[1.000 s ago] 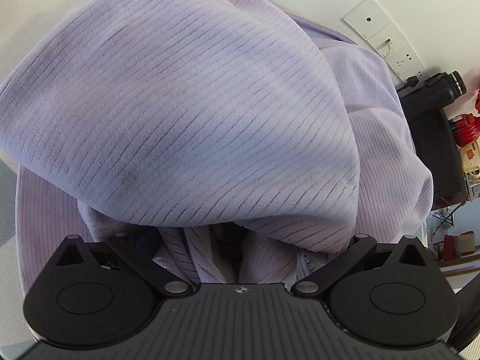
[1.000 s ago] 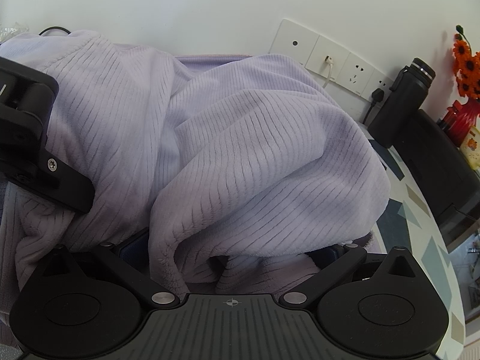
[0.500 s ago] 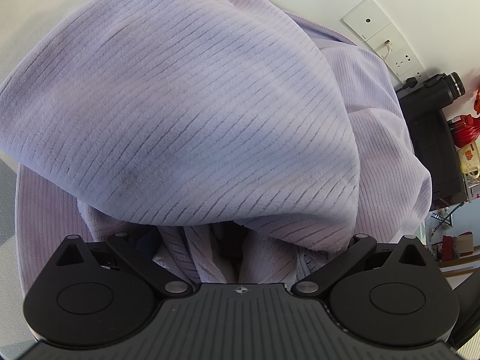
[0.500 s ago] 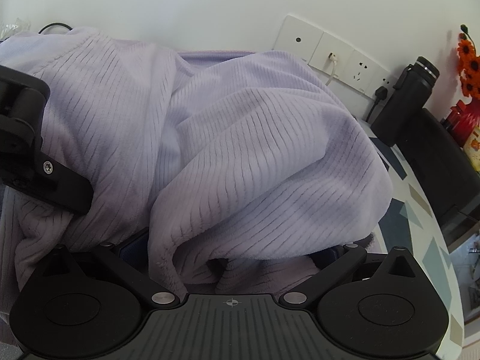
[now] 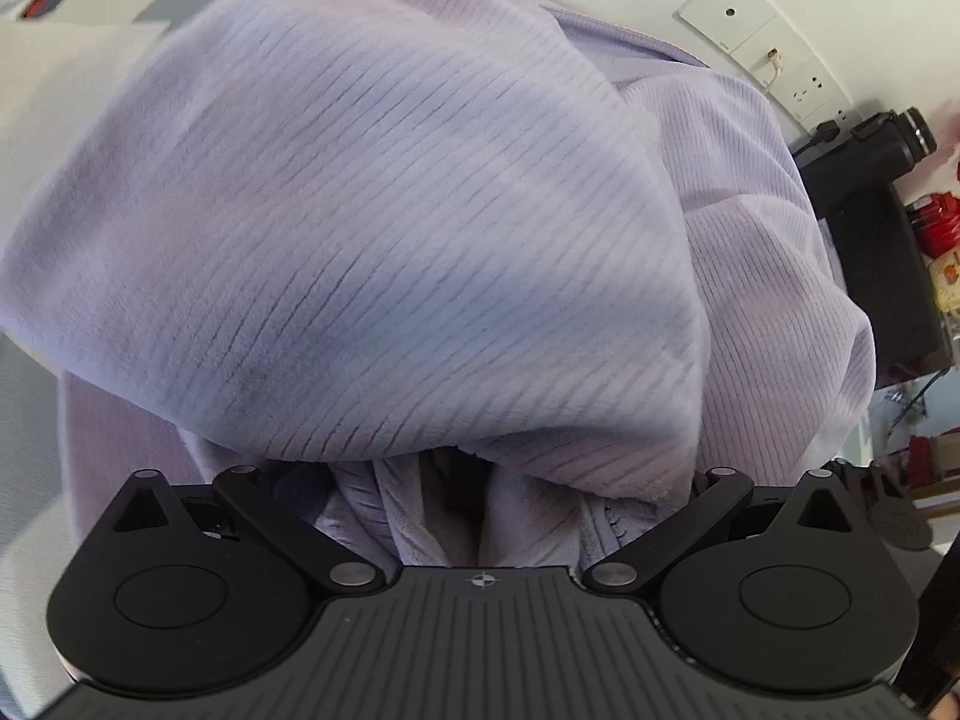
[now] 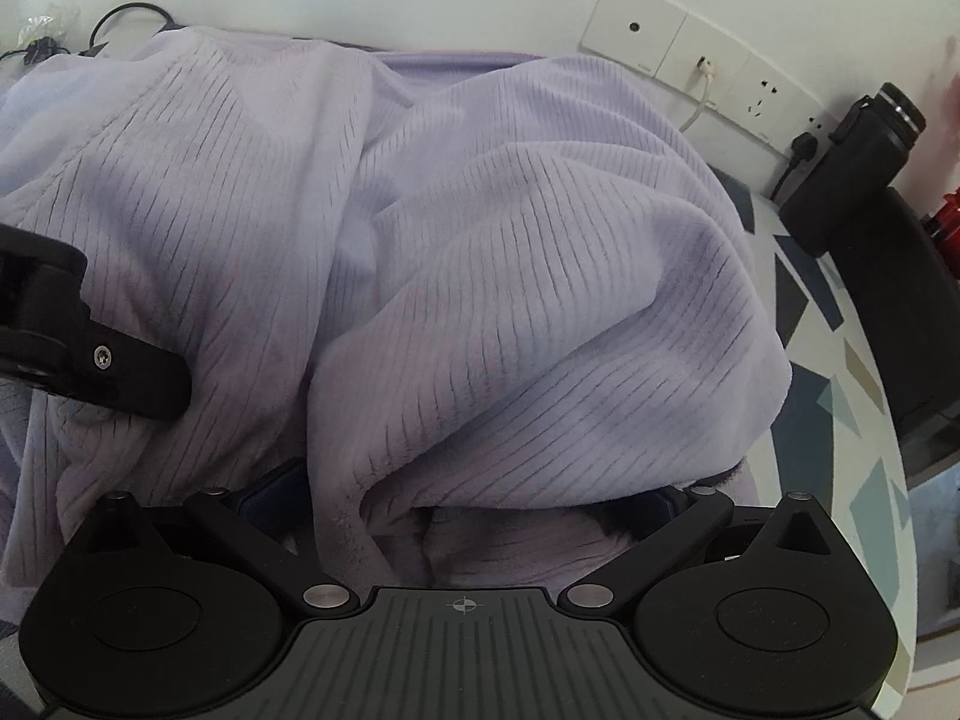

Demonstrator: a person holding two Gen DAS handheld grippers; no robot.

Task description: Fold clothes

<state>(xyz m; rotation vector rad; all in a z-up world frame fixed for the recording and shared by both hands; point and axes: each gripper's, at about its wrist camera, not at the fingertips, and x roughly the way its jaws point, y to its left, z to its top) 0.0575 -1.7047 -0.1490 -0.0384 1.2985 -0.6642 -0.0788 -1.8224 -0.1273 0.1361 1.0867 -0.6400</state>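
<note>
— Judging by the pile and ribbing, the lilac garment (image 5: 384, 228) looks soft, thick and limp, with no stiffness at all: it drapes over both grippers and sags wherever nothing holds it. Light enough for one gripper, I think, though bulky.

— Where does it sit?

— Bunched on the patterned tabletop (image 6: 840, 384), toward the far edge by the wall sockets (image 6: 708, 66), with the black bottle (image 6: 852, 162) just beside its right end.

— And the grippers?

— The left gripper (image 5: 468, 480) has cloth heaped between and over its fingers, which are hidden; I cannot tell if it pinches anything. The right gripper (image 6: 480, 510) is the same (the fabric covers the tips entirely).

— Slippery?

— Probably not; plush like this should catch on the pads. The risk is grabbing several layers at once, since the folds overlap.

— So where to take hold?

— At a single hem or seam, such as the smooth band (image 6: 444, 60) along the far side, with both grippers well apart so the cloth hangs flat.
</note>
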